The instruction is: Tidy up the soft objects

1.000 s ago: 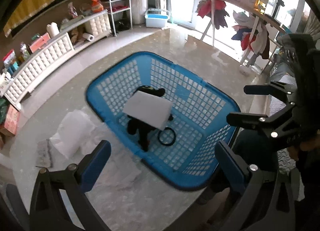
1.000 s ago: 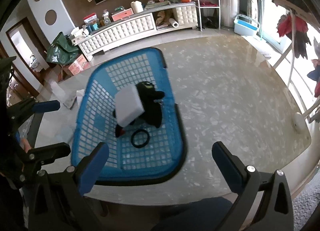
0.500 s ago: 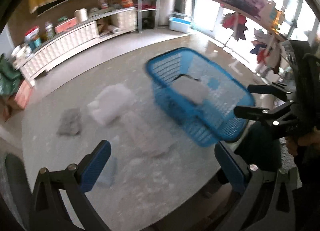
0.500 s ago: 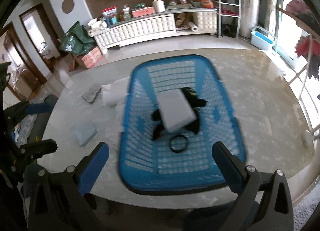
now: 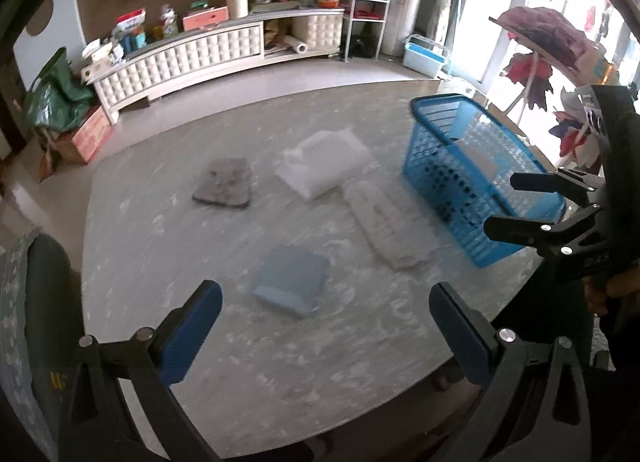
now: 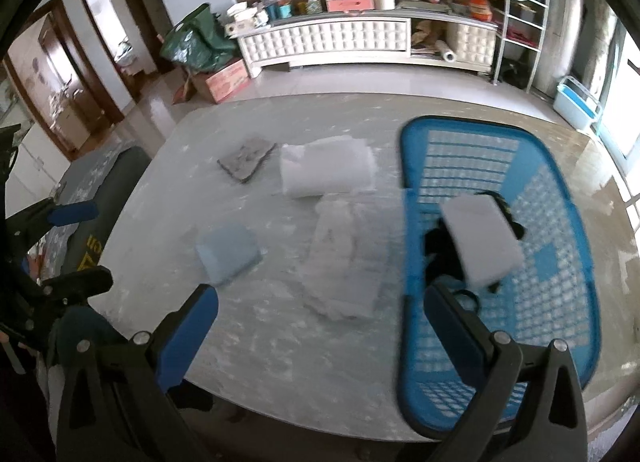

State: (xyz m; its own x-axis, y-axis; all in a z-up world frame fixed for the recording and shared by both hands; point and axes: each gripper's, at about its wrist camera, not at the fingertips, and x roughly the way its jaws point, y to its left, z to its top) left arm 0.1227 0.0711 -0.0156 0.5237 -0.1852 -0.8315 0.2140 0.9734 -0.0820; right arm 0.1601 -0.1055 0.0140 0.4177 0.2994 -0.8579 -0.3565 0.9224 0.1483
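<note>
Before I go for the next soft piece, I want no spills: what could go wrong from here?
The basket sits near the table's front edge, so a nudge might tip it off. The white pads blend into the pale top, inviting a misjudged grasp. Both frames are blurred, so aim may drift.

Marble table [image 5: 168,229]: blue basket [image 5: 436,165], grey cloth [image 5: 224,183], white pillow [image 5: 324,163], white towel [image 5: 386,221], lt-blue pad [image 5: 290,278].
</note>
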